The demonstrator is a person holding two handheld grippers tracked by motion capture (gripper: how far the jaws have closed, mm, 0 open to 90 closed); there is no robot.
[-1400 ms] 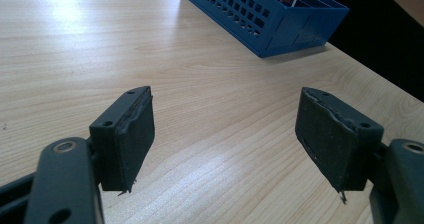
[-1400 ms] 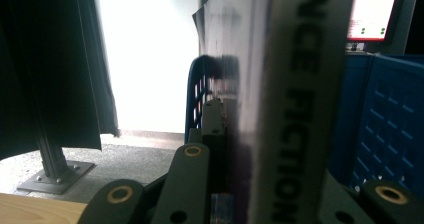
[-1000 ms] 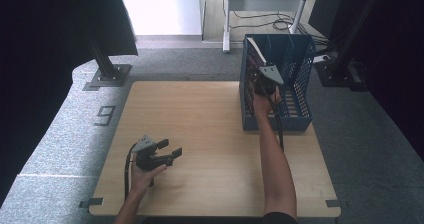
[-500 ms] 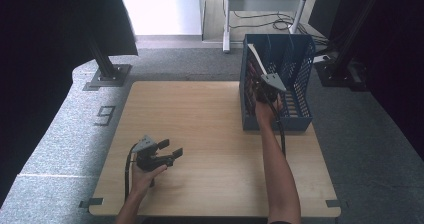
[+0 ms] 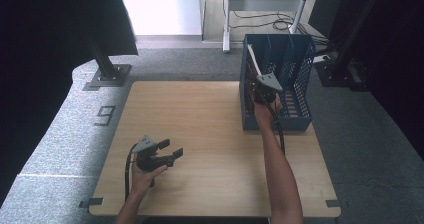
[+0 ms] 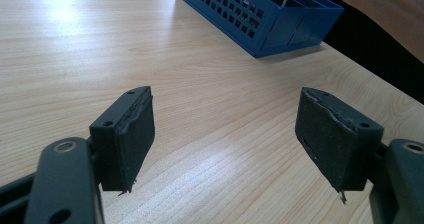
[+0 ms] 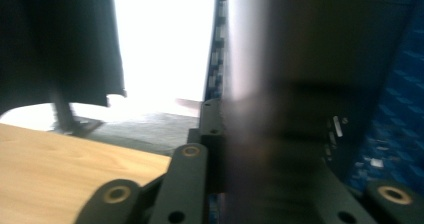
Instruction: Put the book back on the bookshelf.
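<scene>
Right tongs [image 5: 261, 84] clamped on a flat book-like item [image 5: 253, 59] inside blue file crate [image 5: 295, 84]. Left tongs [image 5: 172, 150] resting open, empty, on wooden worktop [image 5: 200, 114].

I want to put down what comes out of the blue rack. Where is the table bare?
The table is bare from its far-left corner across to the rack, and along the near edge between the forearms. The left claw takes the near-left part; the right claw crowds the rack's left side.
</scene>
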